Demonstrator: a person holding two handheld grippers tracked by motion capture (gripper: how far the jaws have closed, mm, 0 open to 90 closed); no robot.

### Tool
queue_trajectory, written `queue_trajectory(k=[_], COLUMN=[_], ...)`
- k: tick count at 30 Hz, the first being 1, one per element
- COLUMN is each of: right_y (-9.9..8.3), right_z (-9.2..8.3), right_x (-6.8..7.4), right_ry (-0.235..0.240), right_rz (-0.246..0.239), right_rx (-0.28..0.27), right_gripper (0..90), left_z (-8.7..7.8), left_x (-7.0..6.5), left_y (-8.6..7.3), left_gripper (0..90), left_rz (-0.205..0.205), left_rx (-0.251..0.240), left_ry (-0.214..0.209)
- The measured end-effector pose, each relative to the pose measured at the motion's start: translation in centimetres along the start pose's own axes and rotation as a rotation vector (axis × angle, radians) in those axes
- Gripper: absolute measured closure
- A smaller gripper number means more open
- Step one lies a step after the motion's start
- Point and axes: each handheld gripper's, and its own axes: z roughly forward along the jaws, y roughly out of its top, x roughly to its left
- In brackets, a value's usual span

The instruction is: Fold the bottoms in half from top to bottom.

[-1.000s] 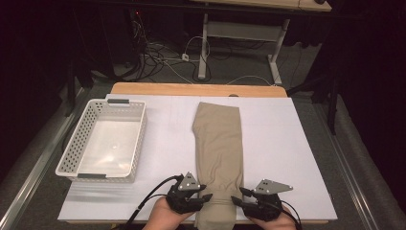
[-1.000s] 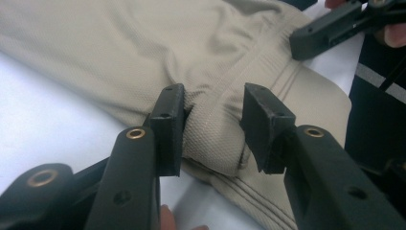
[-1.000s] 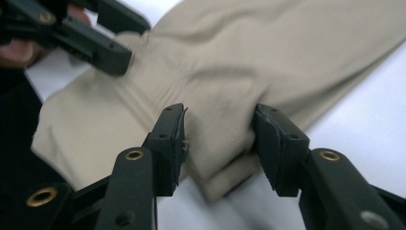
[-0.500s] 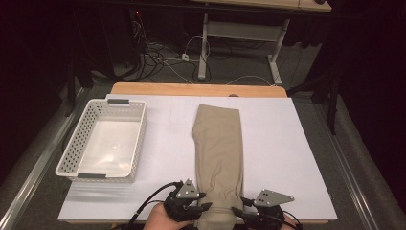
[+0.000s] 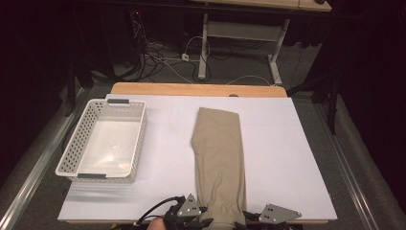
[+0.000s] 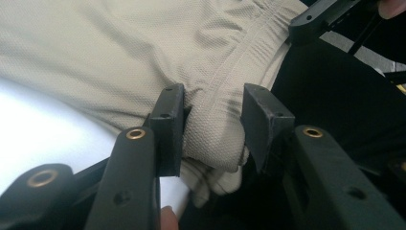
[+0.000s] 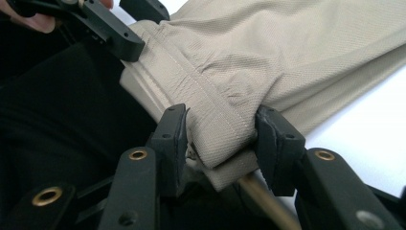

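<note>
1. Folded khaki trousers (image 5: 219,163): lying lengthwise on the white table (image 5: 287,158), hem end hanging past the near edge.
2. Left gripper (image 6: 210,127): clamped on one hem corner; cloth is bunched between the jaws and could slip free.
3. Right gripper (image 7: 220,139): clamped on the other corner; an uneven pull would skew the fold.
4. White basket (image 5: 103,139): well apart, at left.
</note>
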Motion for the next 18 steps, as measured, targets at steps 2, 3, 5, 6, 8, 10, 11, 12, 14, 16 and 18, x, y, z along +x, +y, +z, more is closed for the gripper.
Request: queue_trajectory(k=[2,3,5,6,8,10,11,12,14,16,18], right_y=[-0.3,-0.4,-0.5,-0.5,-0.7,-0.5,-0.4,-0.4,-0.3,-0.3,-0.3], right_z=[-0.2,-0.3,-0.4,-0.4,-0.5,-0.6,-0.8,-0.9,-1.0,-1.2,-1.3], right_x=[0.4,0.6,0.9,0.9,1.2,1.2,1.0,0.9,0.5,0.1,-0.2], right_ry=[0.011,0.015,0.021,0.021,0.023,0.02,0.016,0.01,0.0,-0.008,-0.021], right_rz=[-0.006,-0.007,-0.013,-0.013,-0.016,-0.011,-0.009,-0.004,0.012,0.024,0.034], right_rx=[0.006,0.007,0.009,0.009,0.013,0.0,-0.017,-0.031,-0.05,-0.065,-0.082], right_gripper=[57.7,57.7,57.7,57.7,56.5,50.7,48.6,45.9,43.0,39.8,36.4], left_z=[-0.2,-0.3,-0.5,-0.5,-0.7,-1.1,-1.1,-1.9,-2.6,-3.0,-3.3], left_x=[-0.4,-0.6,-1.0,-1.0,-1.3,-1.2,-1.2,-0.7,0.2,1.2,2.1], left_y=[-0.2,-0.4,-0.7,-0.7,-0.9,-0.8,-0.8,-0.7,-0.7,-1.0,-1.2], left_gripper=[57.9,57.9,57.9,57.5,56.8,54.3,54.3,54.2,48.3,44.4,40.8], left_rz=[0.009,0.003,0.004,0.004,0.012,0.023,0.023,0.02,-0.019,-0.051,-0.069], left_rx=[0.006,0.003,0.007,0.007,0.005,-0.035,-0.035,-0.084,-0.133,-0.17,-0.193], left_ry=[-0.003,-0.009,-0.022,-0.022,-0.021,0.007,0.007,0.041,0.05,0.059,0.078])
